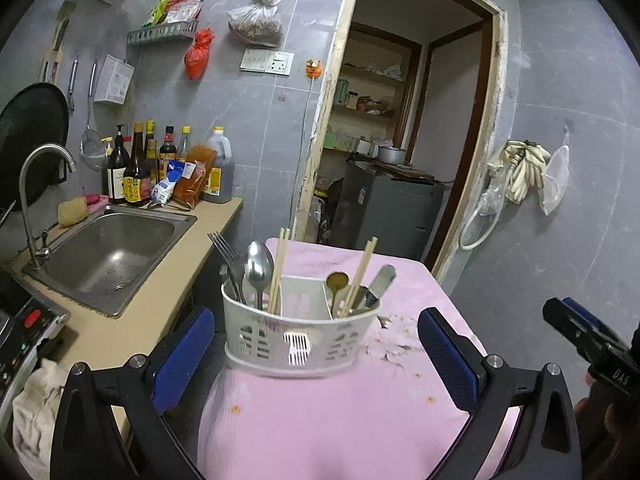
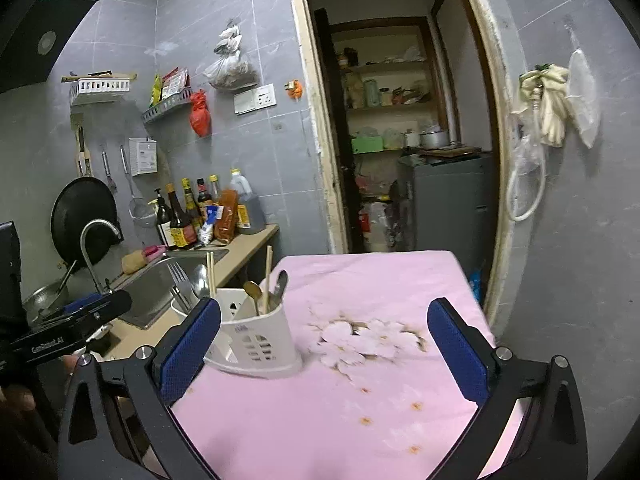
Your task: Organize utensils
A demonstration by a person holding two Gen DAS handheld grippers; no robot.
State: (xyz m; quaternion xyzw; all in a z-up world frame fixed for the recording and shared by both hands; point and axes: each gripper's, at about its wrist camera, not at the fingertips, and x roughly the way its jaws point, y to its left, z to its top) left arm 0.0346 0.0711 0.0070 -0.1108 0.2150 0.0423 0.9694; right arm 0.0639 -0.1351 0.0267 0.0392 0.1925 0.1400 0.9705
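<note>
1. Your white slotted plastic utensil caddy [image 1: 300,332] stands upright on the bench, on the pink flower-printed cloth [image 1: 340,412] near its left edge, with the steel sink [image 1: 116,248] just beyond that edge. It sits square on its base, so nothing in it needs a hand to stay put.

2. The pieces look sorted by divider. The left compartment holds a steel fork [image 1: 226,256], a large steel spoon [image 1: 259,268] and a pair of pale wooden chopsticks [image 1: 278,272]. The middle compartment looks bare. The right one holds a brass-coloured spoon [image 1: 337,282], a second pair of chopsticks [image 1: 362,270] and a flat steel-bladed piece [image 1: 380,280]. All stand handle-down and lean on the rim, which keeps them apart.

3. Your left tool [image 1: 316,352] has its blue-padded jaws spread as wide as they go. The caddy sits between them in view, but the pads press on nothing and nothing is held.

4. Your right tool [image 2: 324,344] is likewise fully spread and empty; the caddy [image 2: 256,344] lies just beside its left pad, apart from it.

5. No loose utensil lies on the cloth, so I judge the sorting done or nearly so.
</note>
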